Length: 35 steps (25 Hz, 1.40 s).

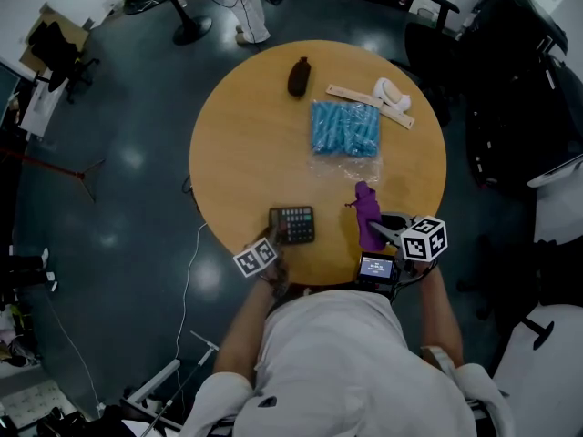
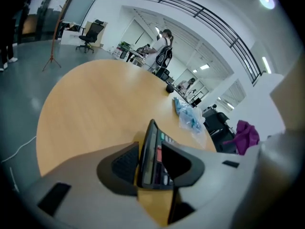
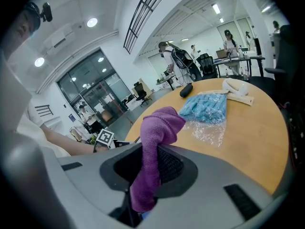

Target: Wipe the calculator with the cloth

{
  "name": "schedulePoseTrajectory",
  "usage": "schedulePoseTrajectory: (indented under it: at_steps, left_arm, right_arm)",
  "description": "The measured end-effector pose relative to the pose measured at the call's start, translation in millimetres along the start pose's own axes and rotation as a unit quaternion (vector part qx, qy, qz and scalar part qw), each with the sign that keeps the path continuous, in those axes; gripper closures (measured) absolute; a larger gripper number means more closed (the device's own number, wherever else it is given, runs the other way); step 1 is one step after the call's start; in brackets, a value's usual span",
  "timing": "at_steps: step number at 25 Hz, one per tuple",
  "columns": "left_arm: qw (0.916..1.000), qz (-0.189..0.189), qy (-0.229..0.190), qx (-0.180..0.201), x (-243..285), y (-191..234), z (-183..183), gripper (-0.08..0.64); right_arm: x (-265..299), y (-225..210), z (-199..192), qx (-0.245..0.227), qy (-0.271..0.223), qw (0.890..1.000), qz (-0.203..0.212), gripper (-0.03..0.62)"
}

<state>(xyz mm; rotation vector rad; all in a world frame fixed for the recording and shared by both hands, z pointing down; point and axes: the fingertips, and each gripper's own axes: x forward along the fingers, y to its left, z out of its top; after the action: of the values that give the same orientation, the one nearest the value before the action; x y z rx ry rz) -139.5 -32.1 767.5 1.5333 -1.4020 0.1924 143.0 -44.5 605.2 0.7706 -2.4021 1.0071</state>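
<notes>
A dark calculator (image 1: 291, 224) sits near the front edge of the round wooden table (image 1: 246, 153). My left gripper (image 1: 272, 241) reaches it from the near side. In the left gripper view the calculator (image 2: 151, 151) stands tilted on edge between the pads. The left gripper (image 2: 149, 152) is open, with a thin gap beside the left pad (image 2: 125, 165). To the right, my right gripper (image 1: 375, 232) is shut on a purple cloth (image 1: 367, 212) and held just above the table. In the right gripper view the cloth (image 3: 159, 128) bunches above the right gripper (image 3: 150, 162) and hangs down between its jaws.
A clear bag of blue items (image 1: 346, 127) lies mid-table. Behind it are a dark oblong object (image 1: 299, 76), a beige strip (image 1: 360, 96) and a white curved item (image 1: 392, 92). Office chairs (image 1: 428, 44) and a round stand (image 1: 187, 21) ring the table.
</notes>
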Motion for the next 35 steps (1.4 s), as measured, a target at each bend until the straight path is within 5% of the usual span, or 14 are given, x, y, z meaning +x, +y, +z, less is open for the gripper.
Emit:
schedulePoseTrajectory:
  at_steps: [5,11,17,21,24,28,31,35]
  left_arm:
    - [0.9951,0.047,-0.004,0.086,-3,-3,10,0.426]
    - [0.9908,0.065,-0.063,0.101,-21,-3,35,0.428]
    - [0.9737,0.047,-0.146,0.168,-73,-42,74,0.551]
    - [0.9606,0.033,-0.177,0.211,-98,-76,87,0.552]
    - [0.9554,0.030,-0.188,0.226,-107,-92,91,0.552]
    - [0.9532,0.031,-0.169,0.249,-107,-103,87,0.552]
    - [0.9580,0.024,-0.160,0.237,-108,-104,84,0.552]
    - [0.9597,0.014,-0.157,0.232,-113,-106,83,0.552]
  right_arm:
    - [2,1,-3,0.000,0.001,1.000,-0.002,0.509]
    - [7,-2,-2,-0.005,0.004,1.000,-0.019,0.509]
    - [20,-9,-1,-0.019,0.013,0.998,-0.064,0.509]
    - [27,-28,-5,-0.024,0.027,0.992,-0.120,0.509]
    - [33,-56,-19,-0.031,0.062,0.979,-0.191,0.509]
    - [46,-98,-46,-0.070,0.143,0.945,-0.287,0.509]
    - [66,-108,-64,-0.099,0.200,0.925,-0.309,0.509]
    - [90,-104,-87,-0.111,0.245,0.915,-0.300,0.509]
